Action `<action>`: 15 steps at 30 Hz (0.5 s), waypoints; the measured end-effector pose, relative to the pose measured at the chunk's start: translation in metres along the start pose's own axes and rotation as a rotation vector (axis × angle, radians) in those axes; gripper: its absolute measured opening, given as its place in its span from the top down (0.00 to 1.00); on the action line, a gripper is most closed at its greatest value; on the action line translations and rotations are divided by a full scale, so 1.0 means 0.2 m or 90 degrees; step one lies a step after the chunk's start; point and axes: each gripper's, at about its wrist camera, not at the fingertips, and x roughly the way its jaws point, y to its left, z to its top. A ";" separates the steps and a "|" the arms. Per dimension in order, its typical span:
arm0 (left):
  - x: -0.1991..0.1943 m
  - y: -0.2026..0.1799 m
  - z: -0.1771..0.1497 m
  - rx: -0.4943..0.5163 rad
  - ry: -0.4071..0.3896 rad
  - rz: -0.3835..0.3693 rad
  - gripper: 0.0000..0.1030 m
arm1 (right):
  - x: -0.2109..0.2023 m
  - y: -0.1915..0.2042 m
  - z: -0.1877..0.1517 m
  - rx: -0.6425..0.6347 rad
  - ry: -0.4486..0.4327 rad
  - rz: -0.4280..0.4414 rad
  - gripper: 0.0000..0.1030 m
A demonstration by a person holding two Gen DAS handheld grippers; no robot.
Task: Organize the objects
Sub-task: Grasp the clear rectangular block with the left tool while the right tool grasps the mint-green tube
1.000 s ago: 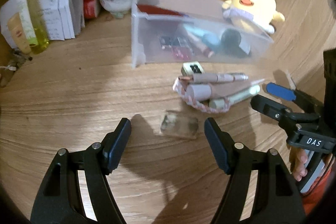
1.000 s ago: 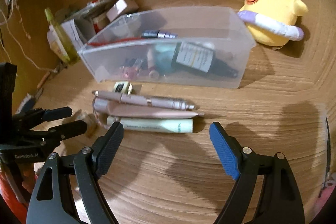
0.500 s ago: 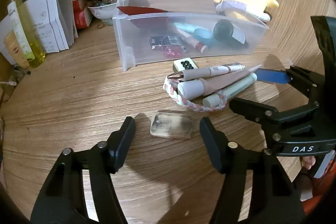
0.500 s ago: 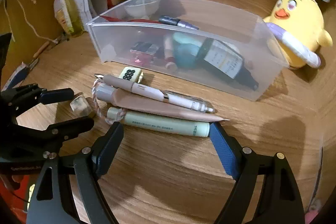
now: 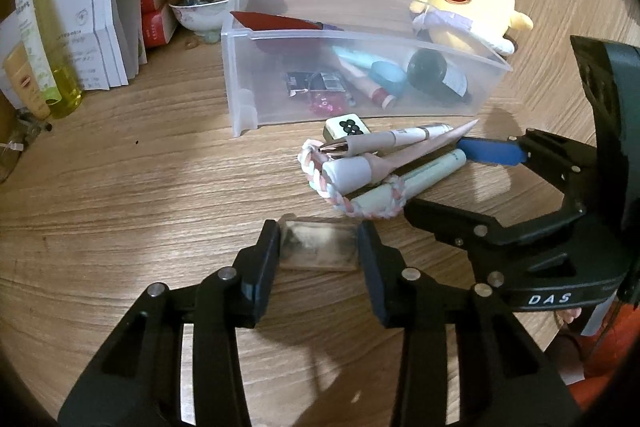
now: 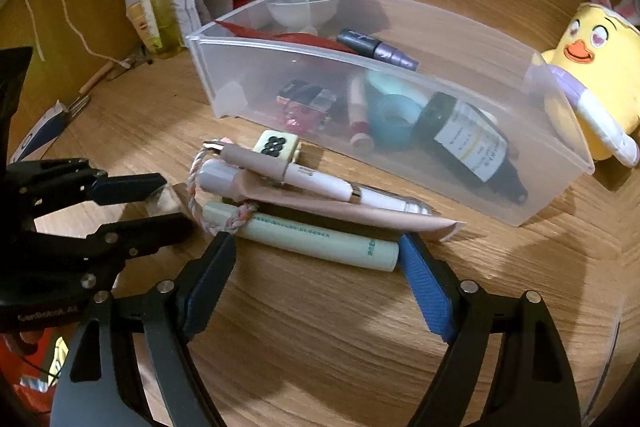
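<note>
A small clear block (image 5: 318,245) lies on the wooden table (image 5: 132,195). My left gripper (image 5: 320,231) is closing on it, and both pads touch its sides. Behind it lie a pink pen (image 6: 280,167), a white-capped pink tube (image 6: 320,201), a pale green tube (image 6: 320,239), a braided bracelet (image 5: 320,183) and a mahjong tile (image 6: 276,145). My right gripper (image 6: 316,251) straddles the green tube lengthwise with a fingertip near each end. Its jaws are closing slightly but do not grip the tube. A clear plastic bin (image 6: 400,75) behind holds a dark bottle (image 6: 468,139) and cosmetics.
A yellow chick plush (image 5: 468,11) sits right of the bin. Boxes, papers, a bowl of beads (image 5: 200,7) and a yellow-green bottle (image 5: 44,59) crowd the back left. In the right wrist view my left gripper (image 6: 156,205) is close on the left.
My left jaws have closed in until they meet the clear block. My right gripper has come in and rolled, and its fingertips now sit at the green tube's ends.
</note>
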 end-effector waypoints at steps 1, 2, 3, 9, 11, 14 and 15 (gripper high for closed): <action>0.00 0.00 0.00 -0.001 0.001 0.000 0.61 | 0.00 0.01 -0.01 -0.004 0.001 0.003 0.30; 0.00 0.01 0.01 -0.003 0.001 0.005 0.61 | 0.00 0.01 -0.01 -0.007 0.002 0.007 0.30; 0.00 0.01 0.01 -0.005 0.000 0.006 0.61 | 0.00 0.02 -0.02 -0.009 0.001 0.006 0.31; 0.00 0.07 0.02 -0.029 0.002 0.010 0.61 | -0.03 0.02 -0.07 -0.006 0.001 0.020 0.43; -0.01 0.10 0.02 -0.037 0.000 0.008 0.61 | -0.04 0.03 -0.09 -0.005 0.006 0.034 0.44; -0.02 0.12 0.01 -0.043 -0.001 0.006 0.61 | -0.06 0.07 -0.12 -0.017 0.013 0.046 0.45; -0.03 0.13 0.00 -0.043 -0.001 0.008 0.61 | -0.06 0.09 -0.13 -0.025 0.015 0.046 0.45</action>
